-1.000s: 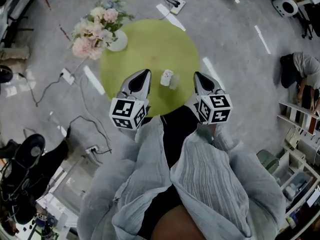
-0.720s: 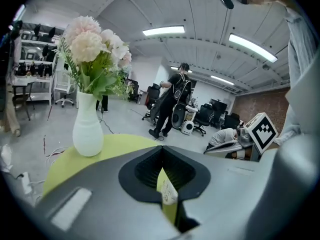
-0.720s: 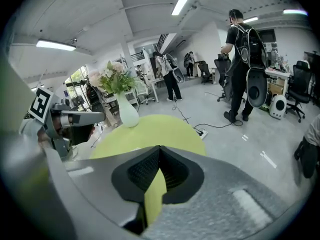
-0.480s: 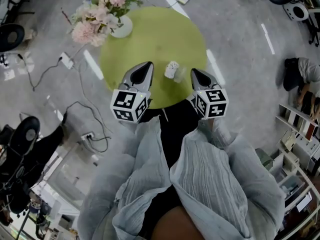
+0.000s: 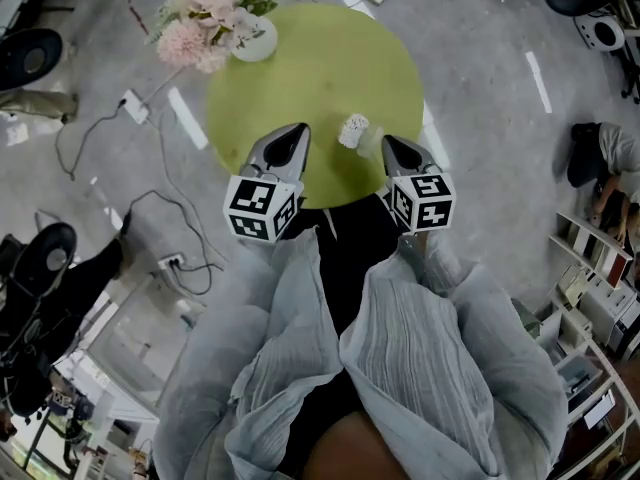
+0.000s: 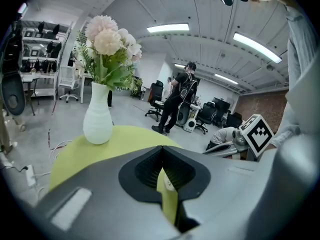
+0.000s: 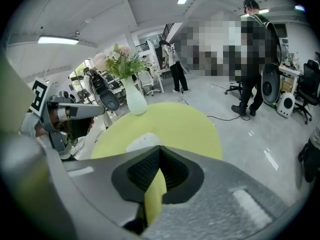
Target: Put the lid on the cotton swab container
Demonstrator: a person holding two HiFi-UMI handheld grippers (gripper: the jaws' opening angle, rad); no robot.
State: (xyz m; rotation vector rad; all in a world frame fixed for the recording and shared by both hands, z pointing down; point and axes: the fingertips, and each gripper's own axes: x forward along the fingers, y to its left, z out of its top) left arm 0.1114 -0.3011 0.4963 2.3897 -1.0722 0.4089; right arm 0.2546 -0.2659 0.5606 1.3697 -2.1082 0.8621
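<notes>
The cotton swab container [image 5: 353, 130], small, white and upright, stands near the front of the round green table [image 5: 320, 68]. Something clear lies against its right side; I cannot tell whether that is the lid. My left gripper [image 5: 298, 128] is to the container's left and my right gripper [image 5: 386, 140] to its right, both over the table's near edge. Each is shut with nothing held. In the left gripper view the jaws [image 6: 161, 148] meet at the tip. The right gripper view shows its jaws [image 7: 160, 148] touching, with a white patch of the container [image 7: 142, 141] just beyond them.
A white vase [image 5: 252, 40] of pink flowers [image 5: 212, 13] stands at the table's far left edge, also the vase [image 6: 97, 120] ahead of the left gripper. Cables and power strips [image 5: 170, 264] lie on the floor. People stand farther off in the room [image 6: 175, 101].
The table and container have slid upward in the head view. Both grippers have come a little nearer the container, still shut.
</notes>
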